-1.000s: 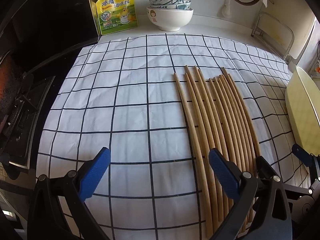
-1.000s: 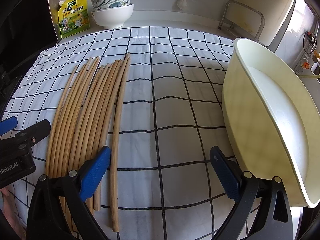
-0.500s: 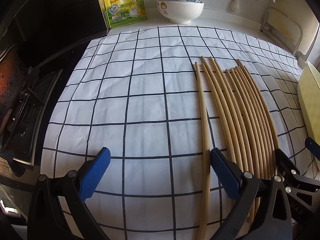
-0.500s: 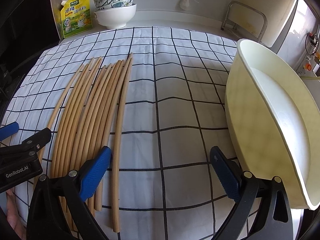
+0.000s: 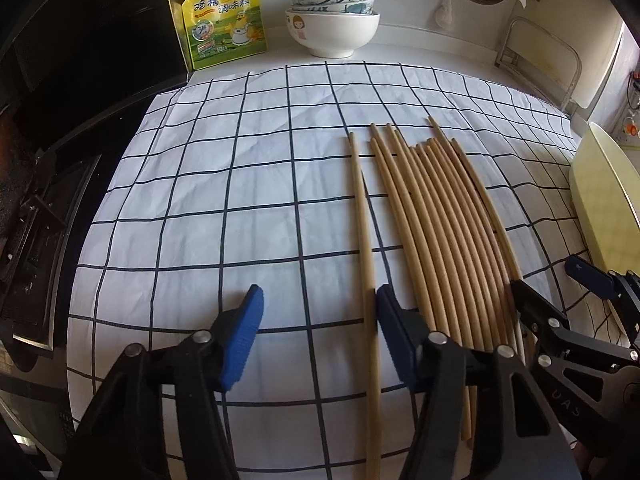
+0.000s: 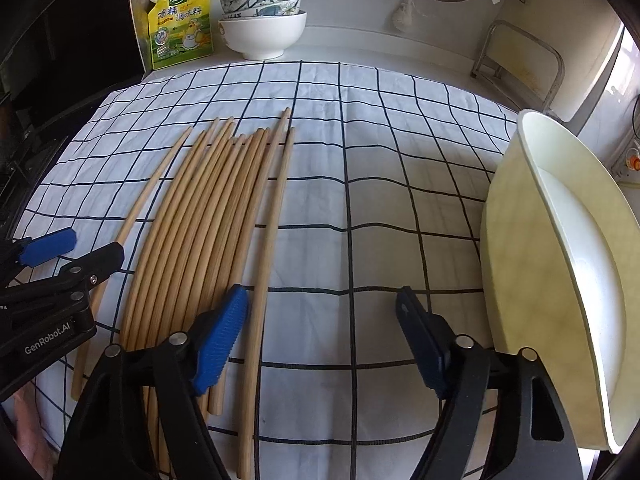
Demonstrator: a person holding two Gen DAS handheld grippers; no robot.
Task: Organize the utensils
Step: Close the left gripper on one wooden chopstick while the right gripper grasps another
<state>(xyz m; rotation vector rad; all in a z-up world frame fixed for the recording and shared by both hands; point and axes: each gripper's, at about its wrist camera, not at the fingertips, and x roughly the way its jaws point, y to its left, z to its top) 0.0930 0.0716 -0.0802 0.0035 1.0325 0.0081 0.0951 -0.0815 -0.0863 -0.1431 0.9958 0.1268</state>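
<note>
A row of long bamboo chopsticks (image 5: 440,232) lies side by side on a white cloth with a dark grid (image 5: 224,208), their long axes running from the near edge of the cloth toward its far edge. The row sits right of the cloth's middle. One chopstick on the left (image 5: 366,264) has a small gap from the rest, and so does one chopstick on the right (image 6: 266,264). The left gripper (image 5: 316,320) hangs over the near edge, pointing steeply down. Its blue-padded jaws have just been closing and now stand half apart; the left stray chopstick lies between them, just beside the right-hand pad, with no pad seen pressing on it. The right gripper (image 6: 322,316) is close alongside, also angled down. Its jaws have just been closing too, and stand partly apart around the right stray chopstick, which lies just beside its left-hand pad, again not pinched. Each hand is therefore nearest its own outer chopstick, and the likely next move is to close across the stick's width. A pale yellow basin (image 6: 516,240) stands at the cloth's right edge. Beyond the far edge, on the counter, stand a yellow seasoning pouch (image 5: 224,20) and stacked bowls (image 5: 332,20).
</note>
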